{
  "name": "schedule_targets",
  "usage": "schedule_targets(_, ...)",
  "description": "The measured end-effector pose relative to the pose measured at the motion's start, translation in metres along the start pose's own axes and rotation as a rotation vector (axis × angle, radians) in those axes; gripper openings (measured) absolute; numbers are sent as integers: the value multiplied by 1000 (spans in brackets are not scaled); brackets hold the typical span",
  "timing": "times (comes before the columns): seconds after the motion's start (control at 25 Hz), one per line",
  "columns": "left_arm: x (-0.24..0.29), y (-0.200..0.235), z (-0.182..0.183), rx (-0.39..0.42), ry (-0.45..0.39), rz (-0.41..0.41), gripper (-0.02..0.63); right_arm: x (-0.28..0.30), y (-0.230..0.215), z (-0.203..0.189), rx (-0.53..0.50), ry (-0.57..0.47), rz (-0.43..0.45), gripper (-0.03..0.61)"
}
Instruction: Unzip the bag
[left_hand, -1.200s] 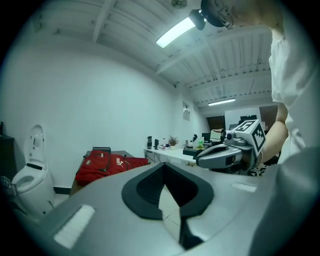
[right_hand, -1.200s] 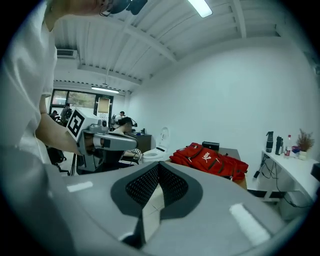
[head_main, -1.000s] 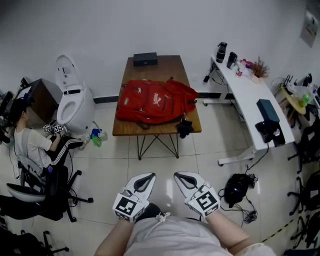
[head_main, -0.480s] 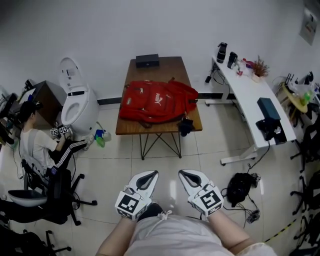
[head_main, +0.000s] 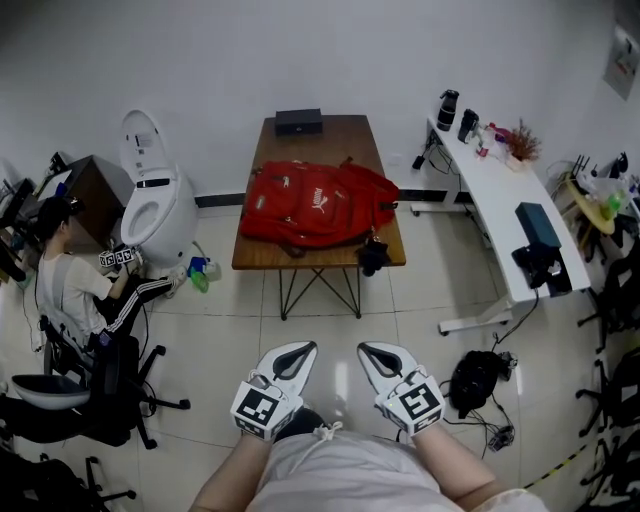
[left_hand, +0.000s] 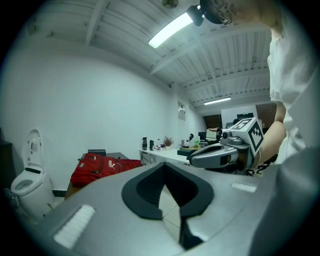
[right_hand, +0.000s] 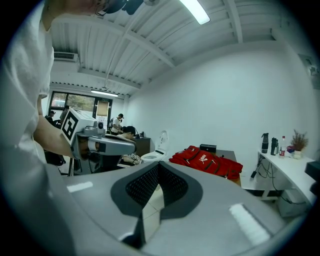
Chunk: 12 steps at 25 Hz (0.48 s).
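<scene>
Two claws are held low, close to the person's body, and both point toward the bag. The left claw (head_main: 292, 356) is pressed together with nothing in it. The right claw (head_main: 376, 356) is pressed together and empty too.

The bag (head_main: 315, 203) is straight ahead and well apart from them, across the shiny pale floor (head_main: 420, 300). It lies flat on a brown wooden counter (head_main: 320, 140) with thin metal legs. Its long side runs left to right, so it shows its wide side to the claws. Neither claw looks clearly nearer, because the bag sits about midway between them. I think the person must walk up to the counter before any zip can be pulled.

The bag is red cloth, soft, wrinkly and lumpy, with a white mark on it. Its zip pulls are too small to see from here. The claws are hard white shells with dark bumpy pads inside. A small black box (head_main: 298, 121) sits at the back of the counter, near the bag.
</scene>
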<state>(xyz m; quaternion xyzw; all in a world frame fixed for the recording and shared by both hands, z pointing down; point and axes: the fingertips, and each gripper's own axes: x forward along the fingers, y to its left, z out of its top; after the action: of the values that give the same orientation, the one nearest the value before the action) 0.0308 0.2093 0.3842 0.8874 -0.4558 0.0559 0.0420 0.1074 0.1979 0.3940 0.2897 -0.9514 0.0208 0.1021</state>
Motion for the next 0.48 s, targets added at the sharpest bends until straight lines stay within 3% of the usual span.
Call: schedule_targets(0.48, 4, 5, 2, -4, -5, 7, 6, -1, -14, 7, 42, -28, -55, 8)
